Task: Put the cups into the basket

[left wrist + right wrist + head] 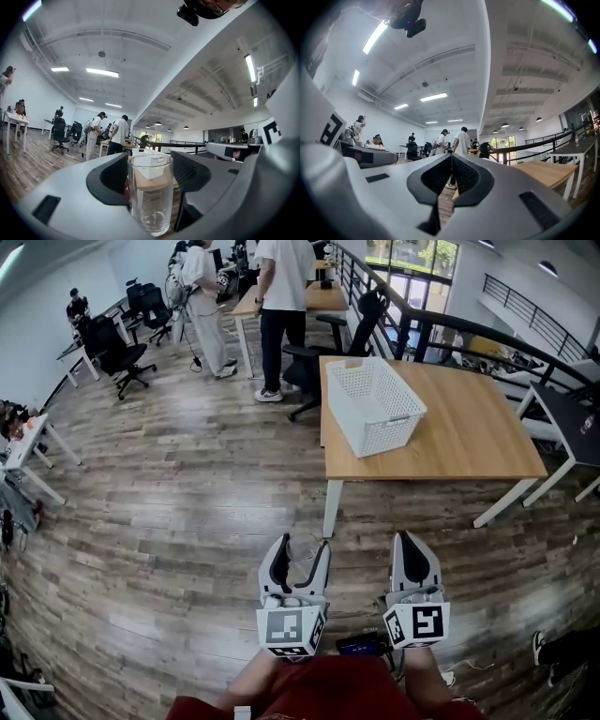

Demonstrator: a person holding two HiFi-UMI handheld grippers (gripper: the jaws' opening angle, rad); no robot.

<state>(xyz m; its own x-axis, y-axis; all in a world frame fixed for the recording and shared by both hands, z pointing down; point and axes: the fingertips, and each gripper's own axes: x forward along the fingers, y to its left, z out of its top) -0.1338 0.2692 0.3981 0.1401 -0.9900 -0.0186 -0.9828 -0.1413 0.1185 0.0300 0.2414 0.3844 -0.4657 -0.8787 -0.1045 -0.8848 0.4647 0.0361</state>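
Between the left gripper's (302, 545) jaws sits a clear glass cup (150, 192), upright and pinched on both sides. The right gripper's (412, 540) jaws are pressed together on nothing. Both hover over the wood floor (187, 502), short of the wooden table (469, 437) with the white basket (384, 432) on it.

Left gripper (305, 542): pale grey shell, black ribbed pads (185, 171).
Right gripper (411, 540): same grey shell, with black ribbed inner faces.
Cubes (291, 629): white, with black square markers, one on each gripper.
Clothing (323, 697): red garment.
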